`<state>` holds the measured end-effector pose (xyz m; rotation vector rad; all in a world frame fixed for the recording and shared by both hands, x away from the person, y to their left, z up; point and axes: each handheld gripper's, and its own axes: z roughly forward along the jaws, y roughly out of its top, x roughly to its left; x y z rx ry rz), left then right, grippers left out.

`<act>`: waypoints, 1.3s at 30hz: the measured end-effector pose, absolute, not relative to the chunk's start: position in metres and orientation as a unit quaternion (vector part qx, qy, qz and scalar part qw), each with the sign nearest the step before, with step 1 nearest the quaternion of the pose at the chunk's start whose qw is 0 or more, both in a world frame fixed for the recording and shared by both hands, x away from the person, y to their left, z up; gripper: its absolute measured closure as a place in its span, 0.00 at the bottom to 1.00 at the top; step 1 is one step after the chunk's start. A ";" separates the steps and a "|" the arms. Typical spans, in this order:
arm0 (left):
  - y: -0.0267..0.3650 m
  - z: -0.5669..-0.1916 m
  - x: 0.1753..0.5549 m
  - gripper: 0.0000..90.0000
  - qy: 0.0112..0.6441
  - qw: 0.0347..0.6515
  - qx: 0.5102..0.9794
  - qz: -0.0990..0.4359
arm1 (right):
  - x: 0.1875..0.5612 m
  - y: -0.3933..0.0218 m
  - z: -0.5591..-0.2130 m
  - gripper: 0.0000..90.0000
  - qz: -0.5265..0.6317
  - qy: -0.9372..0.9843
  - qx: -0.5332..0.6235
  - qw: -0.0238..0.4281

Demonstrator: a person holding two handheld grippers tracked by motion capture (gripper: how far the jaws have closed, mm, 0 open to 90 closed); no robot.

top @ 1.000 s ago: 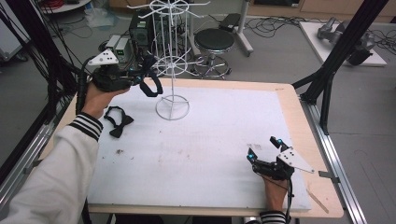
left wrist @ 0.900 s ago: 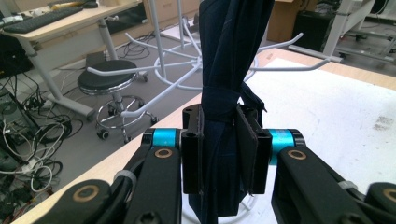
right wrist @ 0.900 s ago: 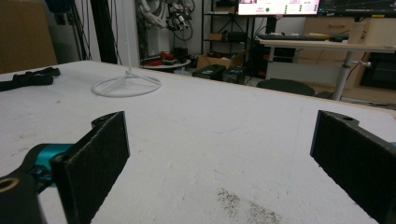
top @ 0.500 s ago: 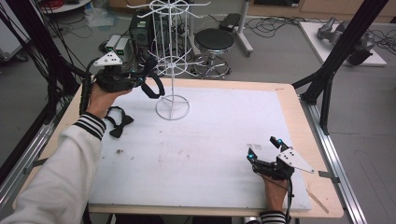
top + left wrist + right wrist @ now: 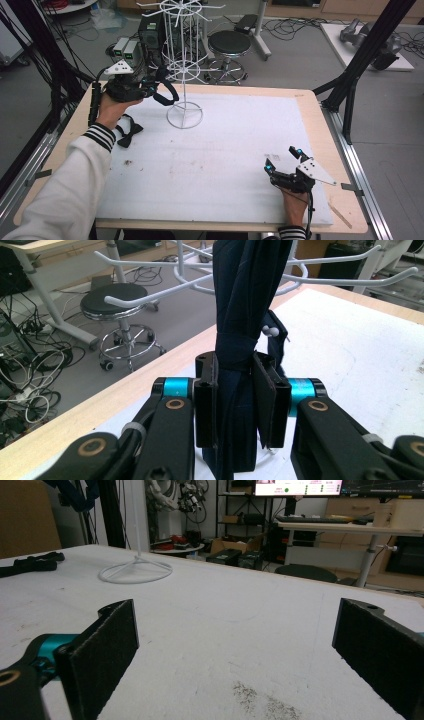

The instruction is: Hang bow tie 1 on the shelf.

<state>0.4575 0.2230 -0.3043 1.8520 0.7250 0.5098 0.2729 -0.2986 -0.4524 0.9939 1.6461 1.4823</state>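
Little has shifted since a second ago: the left gripper keeps its jaws clamped on a dark navy bow tie, held up beside the white wire rack. Right gripper rests on the counter, jaws wide apart; another bow tie lies near the left sleeve.

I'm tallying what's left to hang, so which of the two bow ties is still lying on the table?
The black bow tie beside the person's left sleeve lies flat on the white table. The other, the dark navy bow tie, is clamped in the left gripper near the white wire rack.
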 end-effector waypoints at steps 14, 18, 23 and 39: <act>0.211 -0.313 0.465 0.81 0.305 0.512 0.775 0.211 | 0.273 -0.299 -0.452 0.04 0.572 0.635 0.385 0.348; 0.208 -0.315 0.465 0.81 0.306 0.509 0.776 0.212 | 0.273 -0.299 -0.452 0.04 0.573 0.635 0.385 0.347; 0.206 -0.320 0.465 0.81 0.314 0.513 0.771 0.210 | 0.273 -0.299 -0.452 0.04 0.572 0.636 0.387 0.345; 0.210 -0.327 0.449 0.15 0.329 0.523 0.756 0.216 | 0.273 -0.298 -0.452 0.04 0.570 0.636 0.388 0.346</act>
